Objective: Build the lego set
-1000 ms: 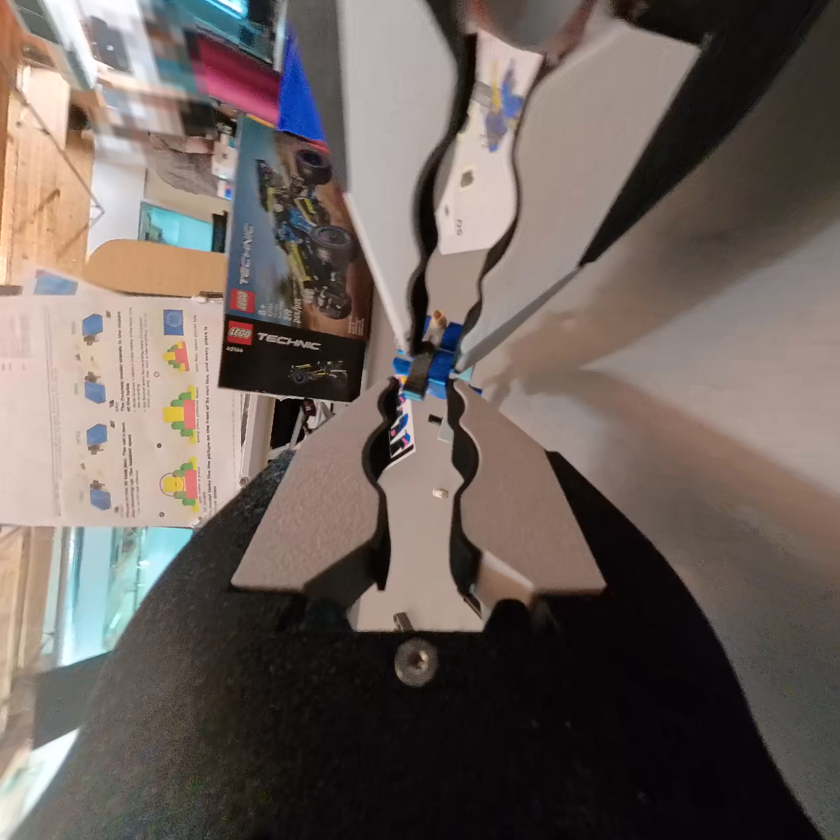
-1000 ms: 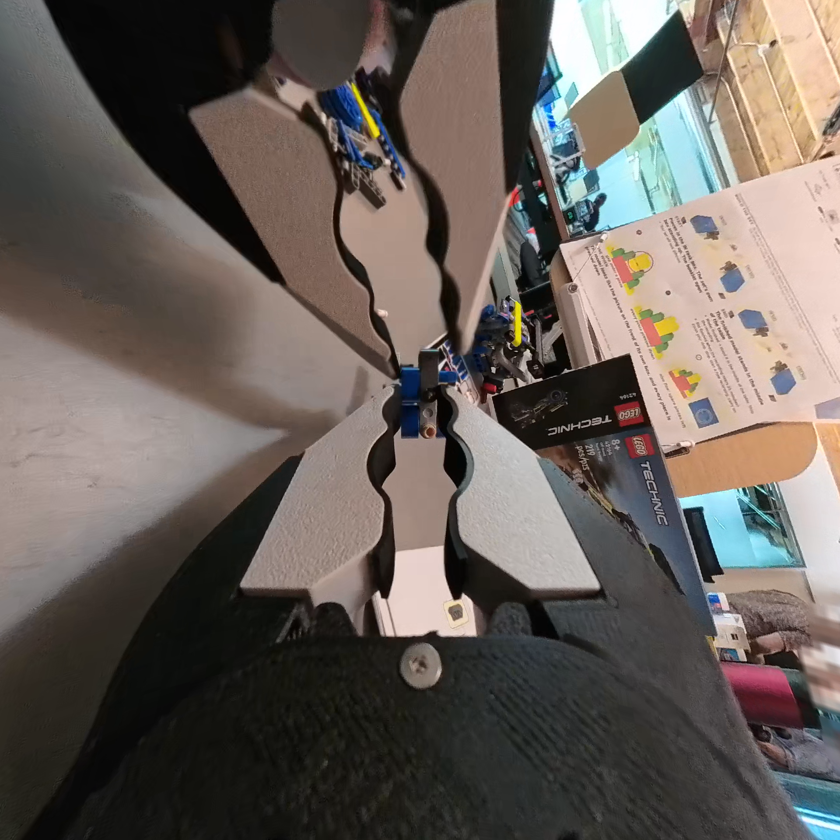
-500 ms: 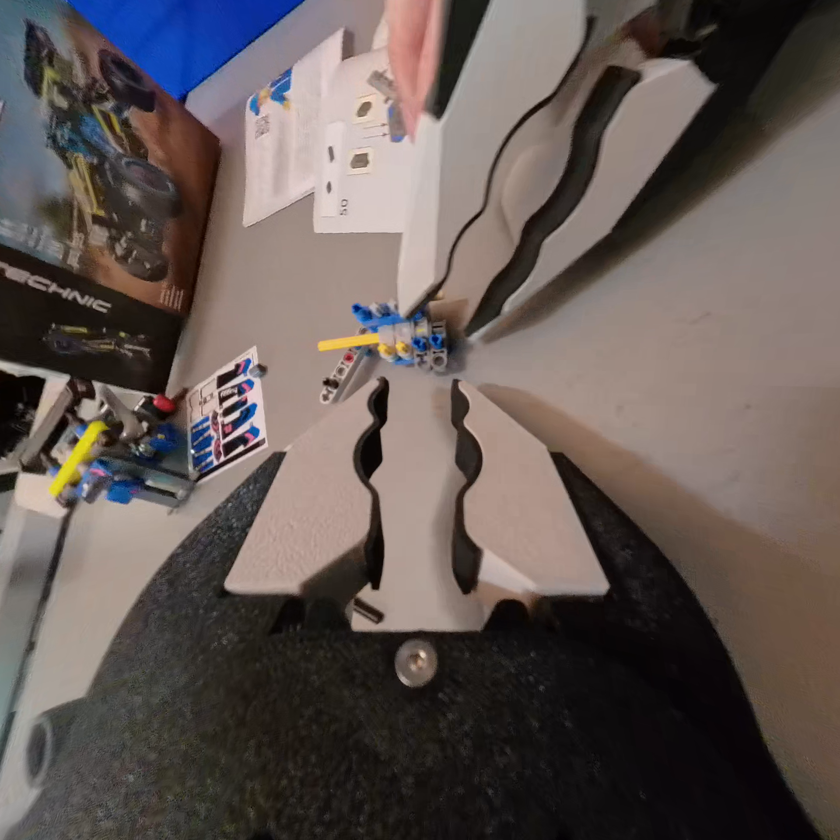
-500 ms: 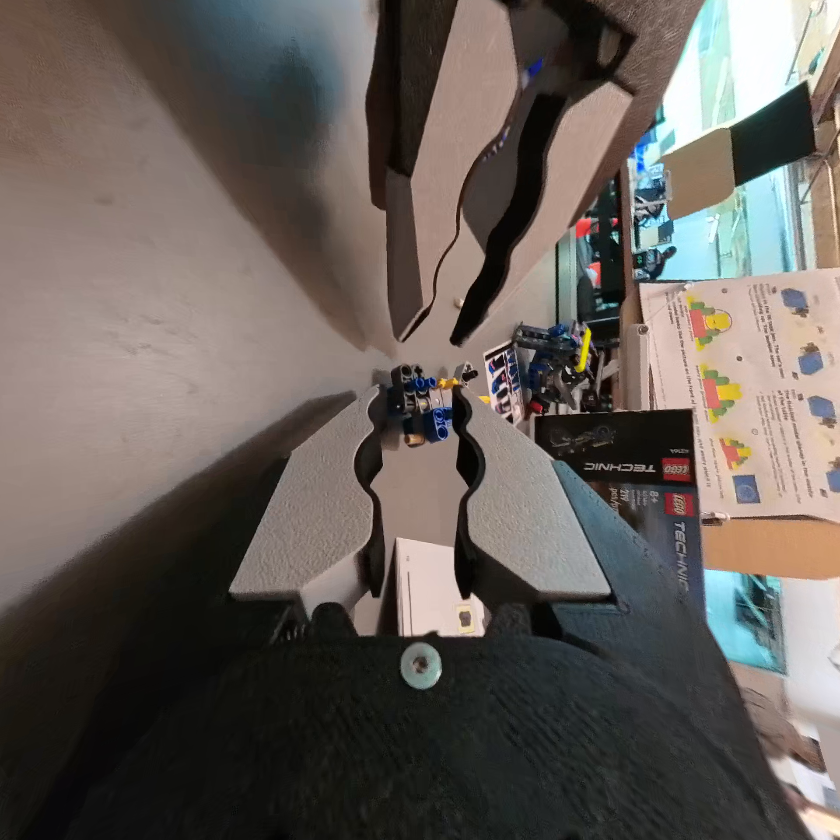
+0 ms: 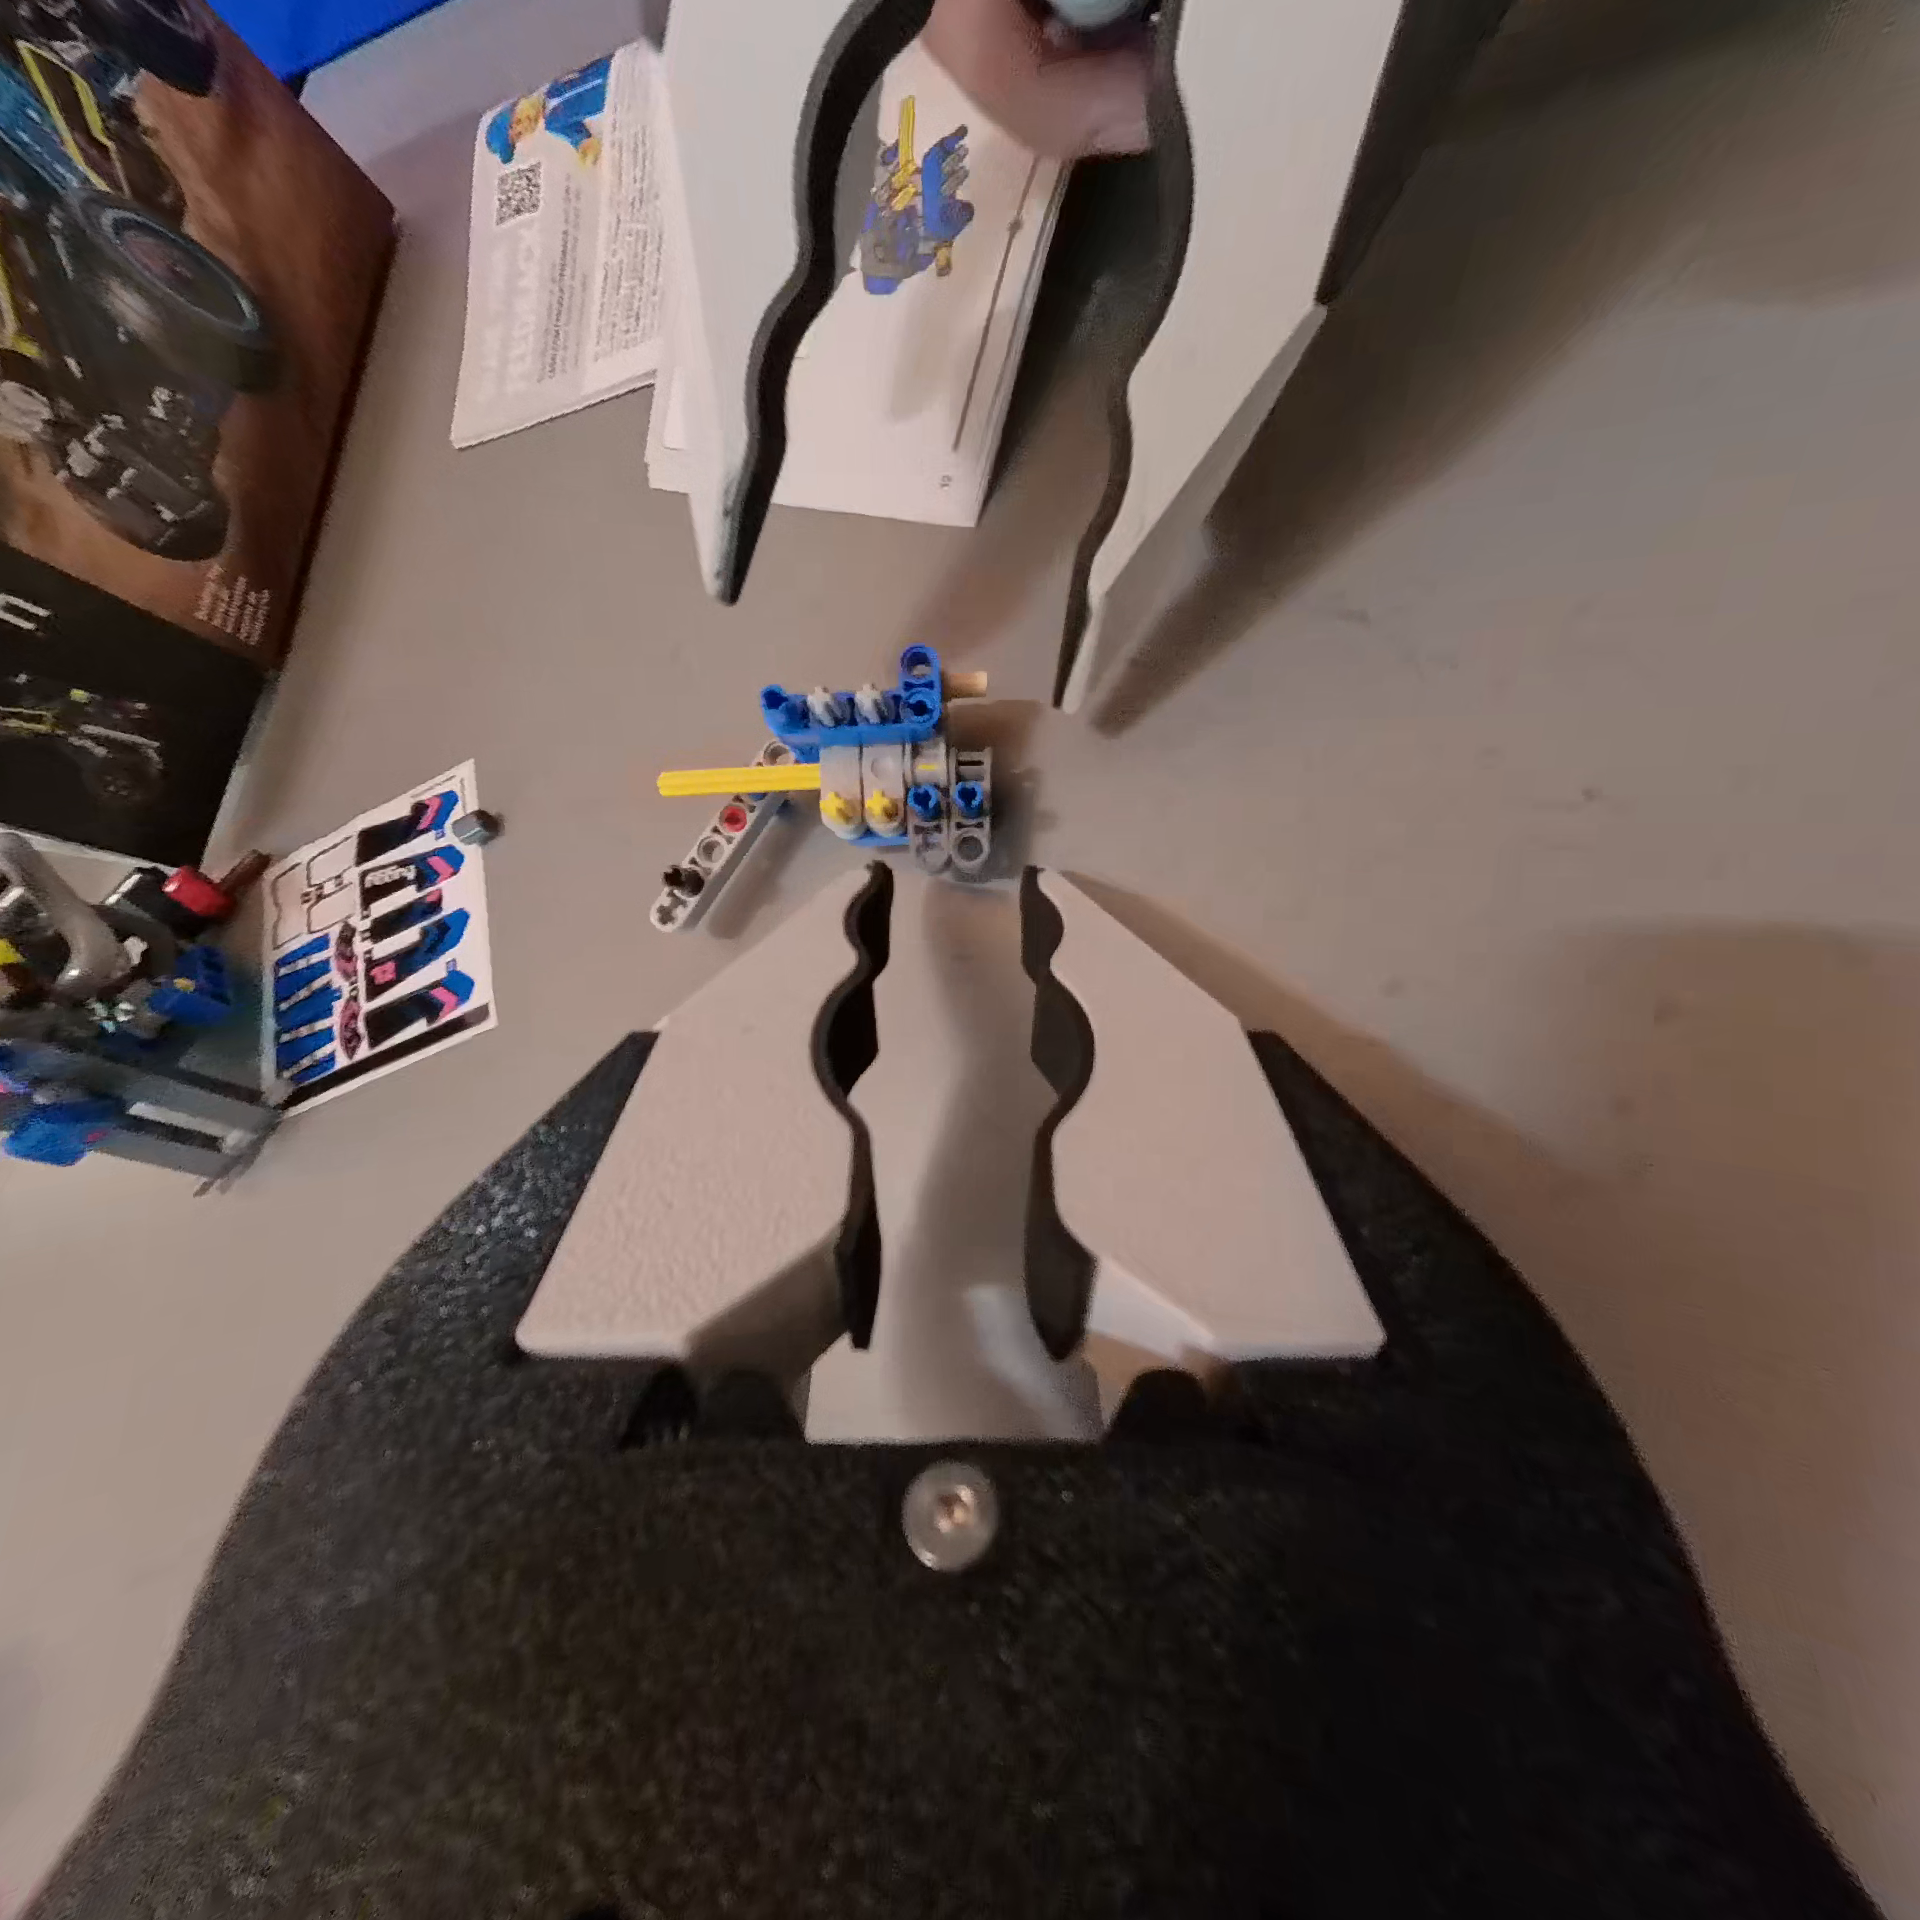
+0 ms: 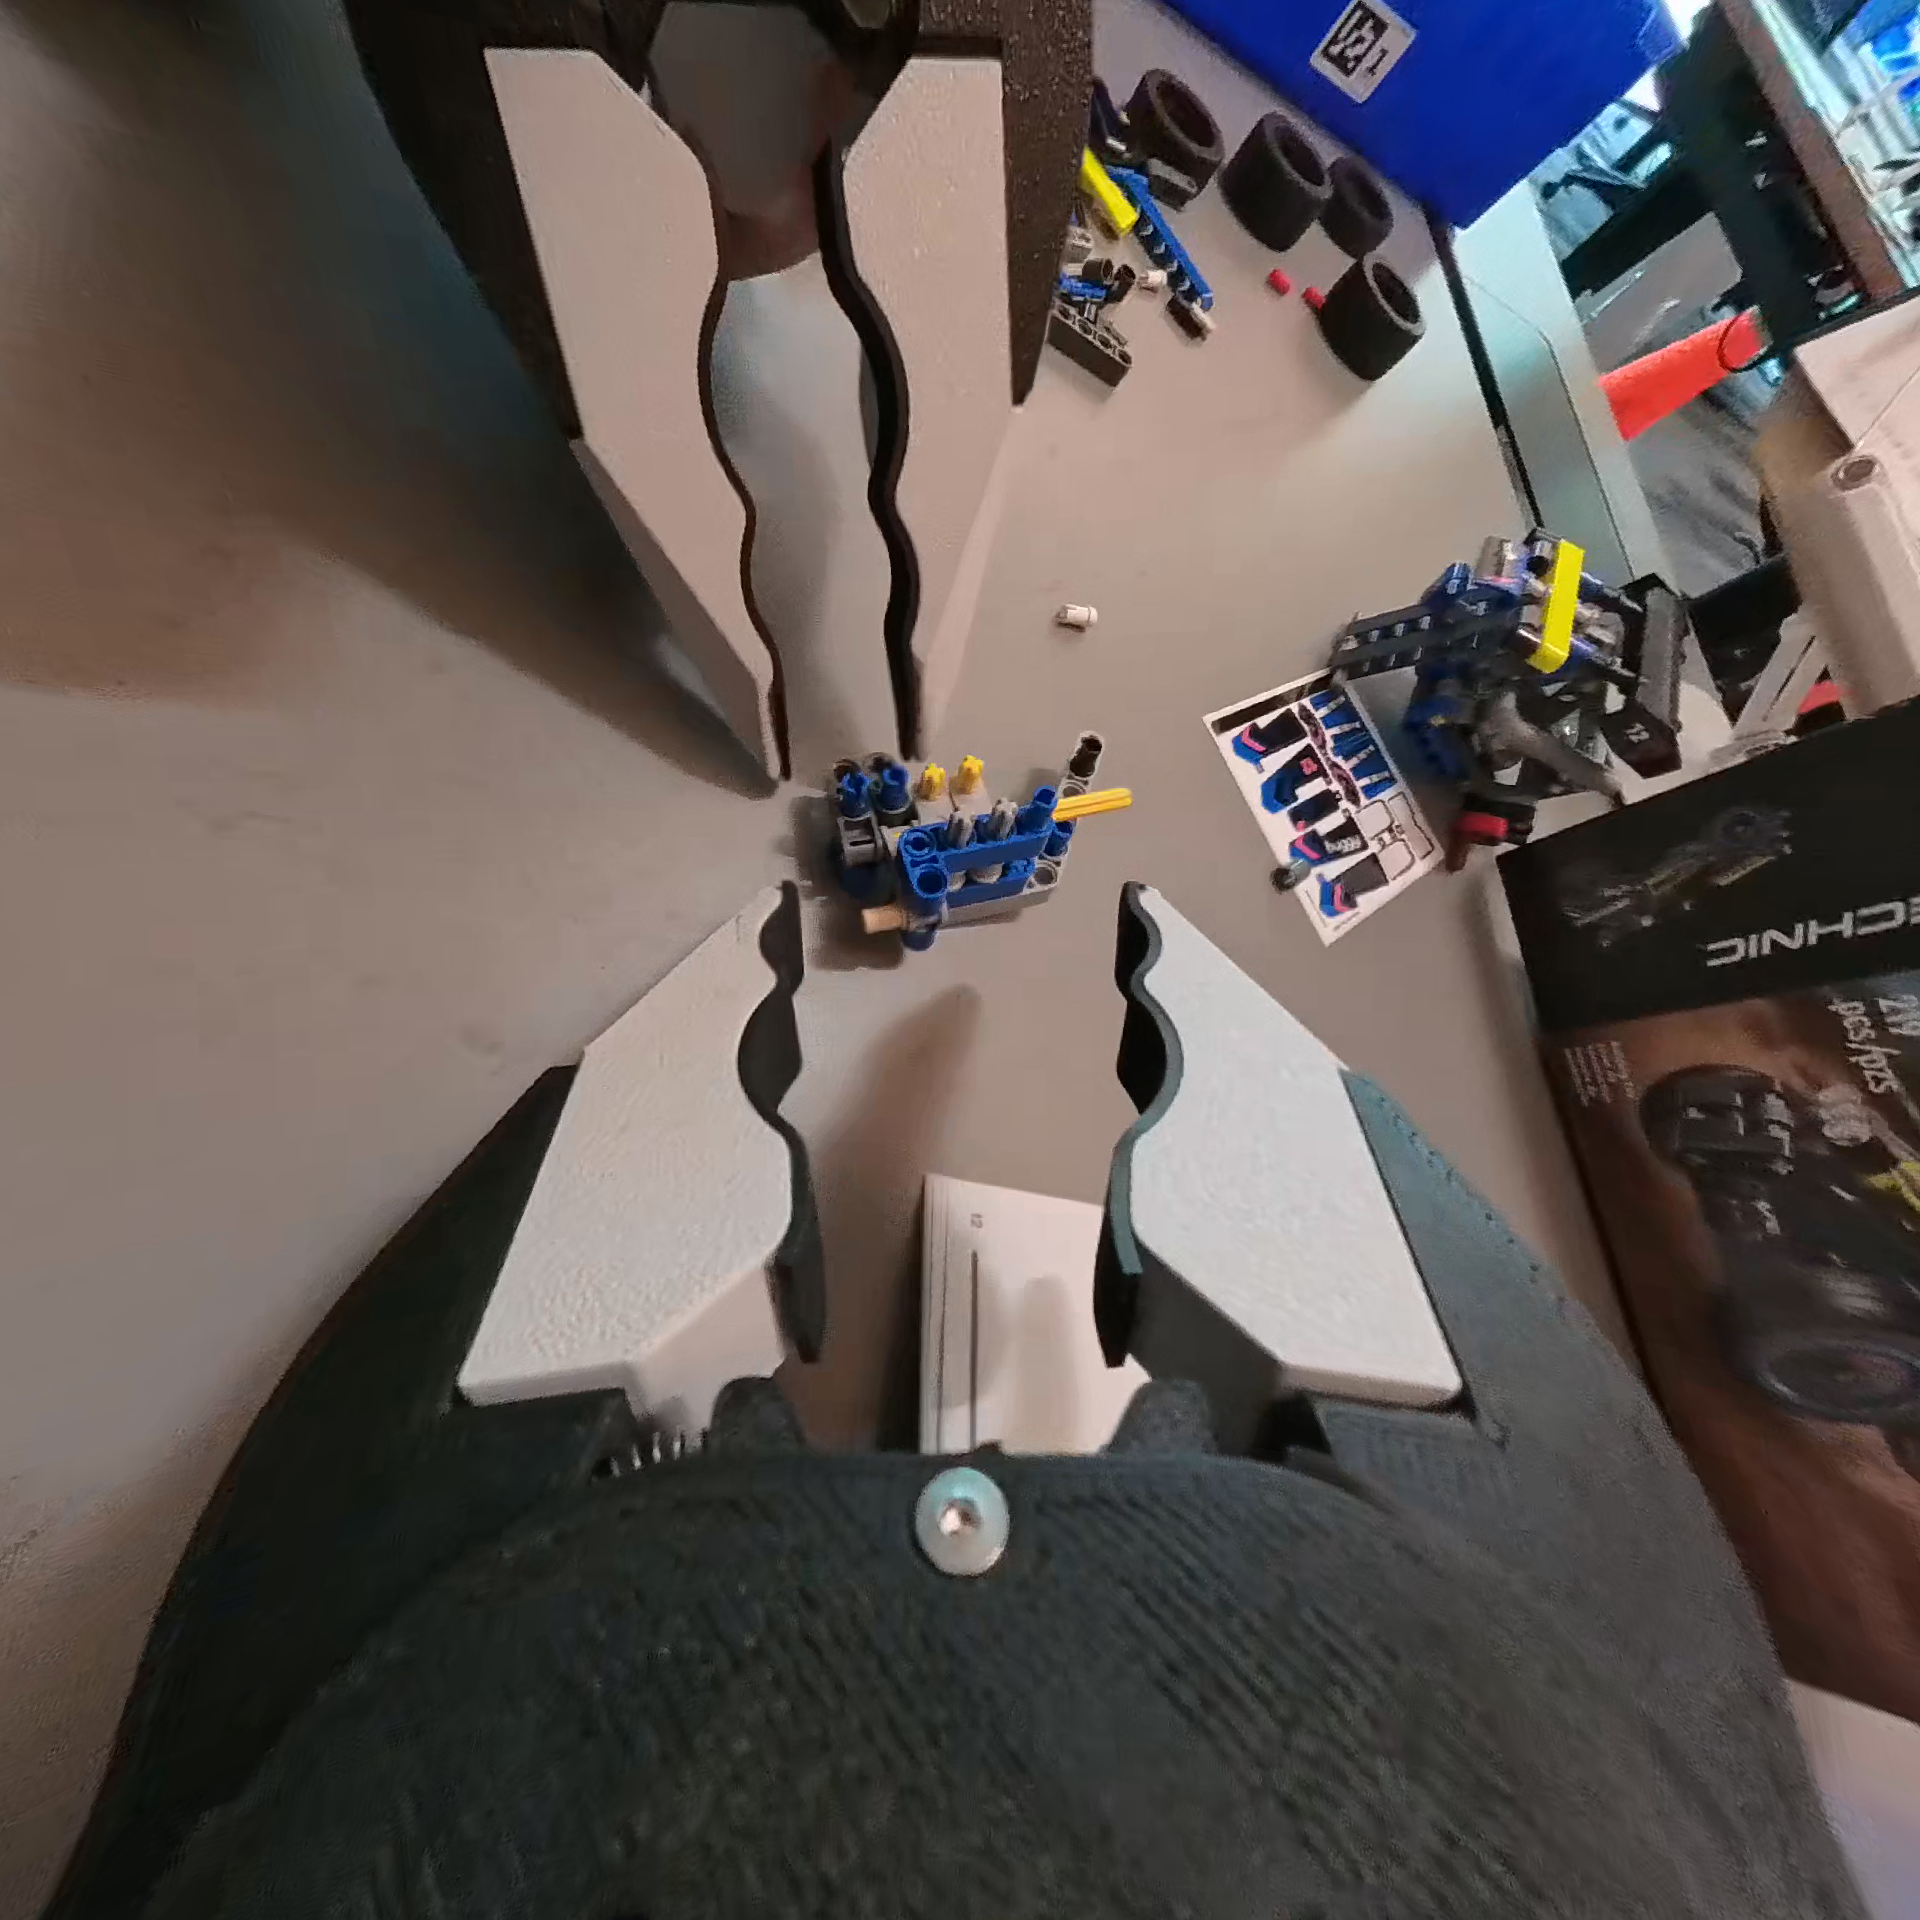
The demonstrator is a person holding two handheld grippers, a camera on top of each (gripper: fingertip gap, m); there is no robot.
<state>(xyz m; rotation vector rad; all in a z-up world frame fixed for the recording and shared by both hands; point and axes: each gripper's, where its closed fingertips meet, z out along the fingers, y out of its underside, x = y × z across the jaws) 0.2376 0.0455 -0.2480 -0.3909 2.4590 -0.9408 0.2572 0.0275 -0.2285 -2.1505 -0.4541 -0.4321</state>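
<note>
We see the small lego piece (image 5: 878,769) in the middle of both pictures. It lies on the grey worktop (image 5: 1455,790). It is blue and grey, with a yellow stick poking out. Our left gripper (image 5: 951,883) and right gripper (image 6: 961,899) are both open and hold nothing. The worktop around the piece is bare. The sticker sheet (image 6: 1325,805) lies to the right. A second ago both grippers pinched the piece up in the air.
</note>
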